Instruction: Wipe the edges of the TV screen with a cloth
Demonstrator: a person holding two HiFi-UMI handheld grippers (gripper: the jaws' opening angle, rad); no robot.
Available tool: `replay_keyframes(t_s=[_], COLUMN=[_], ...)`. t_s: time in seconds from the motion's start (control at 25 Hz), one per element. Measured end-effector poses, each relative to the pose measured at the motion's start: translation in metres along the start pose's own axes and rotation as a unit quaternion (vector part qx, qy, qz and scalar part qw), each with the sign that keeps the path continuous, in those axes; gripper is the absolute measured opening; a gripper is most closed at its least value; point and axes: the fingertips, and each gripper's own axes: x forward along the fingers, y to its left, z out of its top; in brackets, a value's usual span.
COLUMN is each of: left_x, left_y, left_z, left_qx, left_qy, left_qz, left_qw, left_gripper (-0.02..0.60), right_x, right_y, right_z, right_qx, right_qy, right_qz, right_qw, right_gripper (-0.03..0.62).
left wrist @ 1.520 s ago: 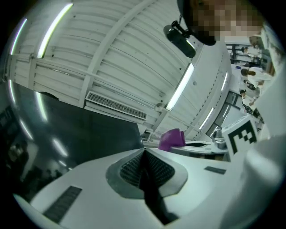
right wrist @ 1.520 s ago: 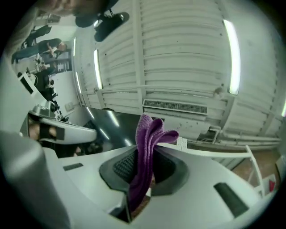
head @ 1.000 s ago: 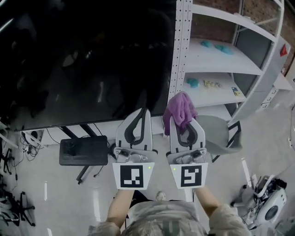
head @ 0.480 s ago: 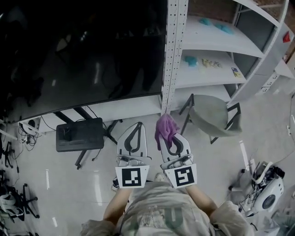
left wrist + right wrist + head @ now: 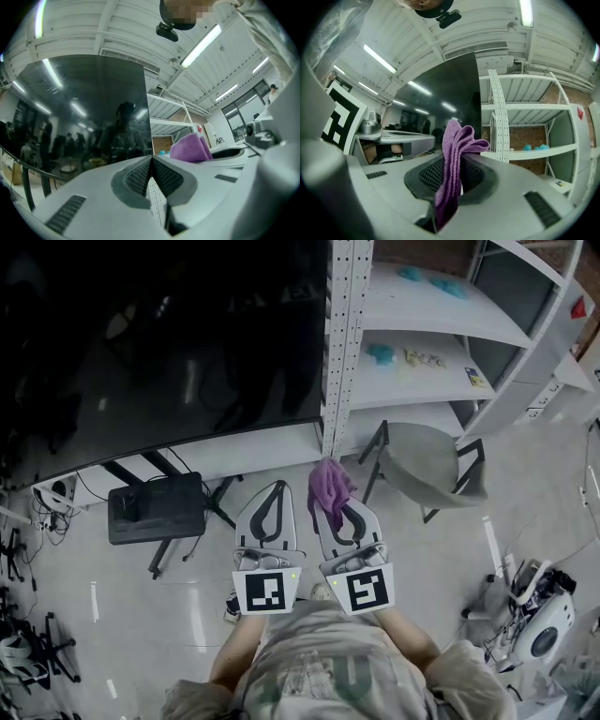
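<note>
A large black TV screen [image 5: 159, 343] fills the upper left of the head view and shows again as the TV screen [image 5: 440, 103] and the TV screen [image 5: 79, 117]. My right gripper [image 5: 329, 495] is shut on a purple cloth [image 5: 325, 486], which sticks up between its jaws as the purple cloth [image 5: 454, 154]. That cloth [image 5: 191, 147] also shows at the right of the left gripper view. My left gripper [image 5: 274, 491] is shut on nothing, its jaws pressed together. Both grippers hang side by side below the screen's lower right corner, apart from it.
A white shelving unit [image 5: 441, 324] with a perforated upright [image 5: 337, 343] stands right of the screen, small teal items on its shelves. A grey chair [image 5: 427, 470] sits below it. A black box [image 5: 155, 507] and cables lie on the floor at left.
Both grippers with the cloth have drawn back and down from the screen's lower right corner toward the person's body. The view has shifted so the screen sits higher.
</note>
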Motion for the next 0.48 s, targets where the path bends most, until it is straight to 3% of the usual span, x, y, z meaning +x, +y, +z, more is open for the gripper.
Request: replay_keyframes(t_s=[0.48], left_x=[-0.008], left_y=[0.008], left_z=[-0.007], left_qx=[-0.01], left_qy=[0.014], left_qz=[0.011], left_qw=[0.9998], left_gripper=[0.015], right_x=[0.007], right_y=[0.012], right_z=[0.005], right_qx=[-0.003], right_qy=[-0.002], right_qz=[0.014], right_qw=[1.0], right_gripper=[0.054])
